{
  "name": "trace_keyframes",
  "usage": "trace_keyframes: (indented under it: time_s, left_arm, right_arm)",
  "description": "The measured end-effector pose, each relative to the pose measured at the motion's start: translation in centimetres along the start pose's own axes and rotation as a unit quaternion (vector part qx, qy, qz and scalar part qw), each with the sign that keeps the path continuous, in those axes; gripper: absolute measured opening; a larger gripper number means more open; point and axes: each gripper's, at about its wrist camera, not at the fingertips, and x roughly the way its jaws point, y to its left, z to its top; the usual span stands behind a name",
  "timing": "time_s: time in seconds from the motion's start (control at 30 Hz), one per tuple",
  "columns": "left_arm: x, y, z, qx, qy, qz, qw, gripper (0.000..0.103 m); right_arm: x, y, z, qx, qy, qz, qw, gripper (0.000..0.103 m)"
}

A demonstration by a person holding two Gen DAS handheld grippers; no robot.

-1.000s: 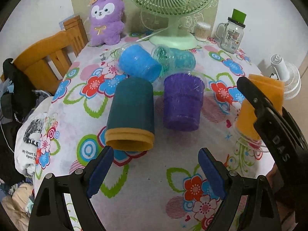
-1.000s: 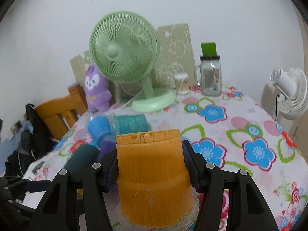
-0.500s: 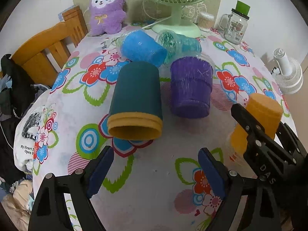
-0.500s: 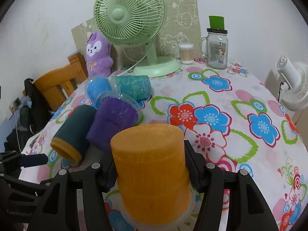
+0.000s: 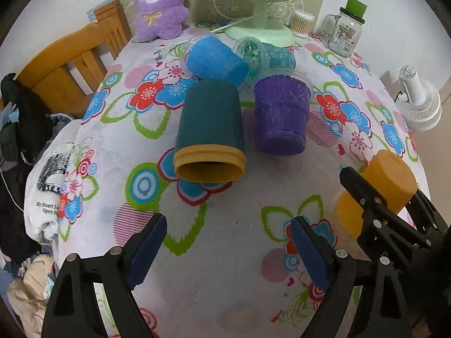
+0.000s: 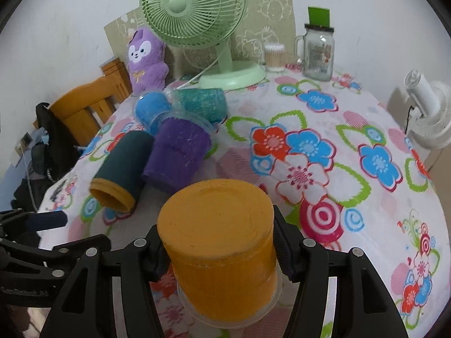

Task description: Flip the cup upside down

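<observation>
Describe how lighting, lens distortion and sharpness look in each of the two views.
Left wrist view: even, soft light with faint shadows; fisheye bends the table into a dome, with dark corners; the teal cup is sharp. Right wrist view: the same soft light and bending; the orange cup, close to the lens, looks oversized and slightly soft; the fan stays clear.

The orange cup (image 6: pixel 222 242) looks like matt, scuffed plastic inside a clear glossy sleeve. The floral tablecloth (image 6: pixel 324 174) is smooth cloth; the far-left chair (image 5: pixel 70 64) is varnished wood.

Orange cup (image 6: pixel 222 242), purple cup (image 5: pixel 280 114) — white tablecloth (image 6: pixel 352 197), bright flowers
</observation>
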Motion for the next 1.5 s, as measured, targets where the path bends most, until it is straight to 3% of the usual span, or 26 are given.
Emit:
trace_keyframes:
  time_s: [0.13,0.63,0.8,0.97,1.27,1.5]
  left_arm:
    - [-0.8,0.2,0.2,0.001,0.013,0.000,0.9999,0.090]
    - [-2.8,-0.5,0.7,0.025,0.013,0.004,0.9996,0.090]
    - [-4.4,-1.1,0.5,0.032,0.015,-0.007,0.9994,0.090]
    - [-6.3,-2.2,-0.2,0.025,0.008,-0.034,0.9991,0.091]
    - [-9.9,-3.0,-1.3,0.030,-0.009,-0.055,0.9980,0.091]
    - [-11.9,-2.1,-2.0,0.028,-0.026,-0.063,0.9973,0.096]
  right_arm:
    - [-0.5,0.3,0.4,0.016,0.018,-0.005,1.000,0.081]
    - [-3.3,-0.7,1.2,0.043,0.060,0.006,0.997,0.081]
    - [-6.0,-1.1,1.7,0.037,0.077,0.012,0.996,0.081]
    - [-8.5,-1.1,2.1,0.011,0.098,-0.024,0.995,0.081]
    - [-12.7,-0.4,2.1,-0.013,0.094,-0.050,0.994,0.082]
    - [-15.1,1.1,2.1,-0.031,0.088,-0.060,0.994,0.090]
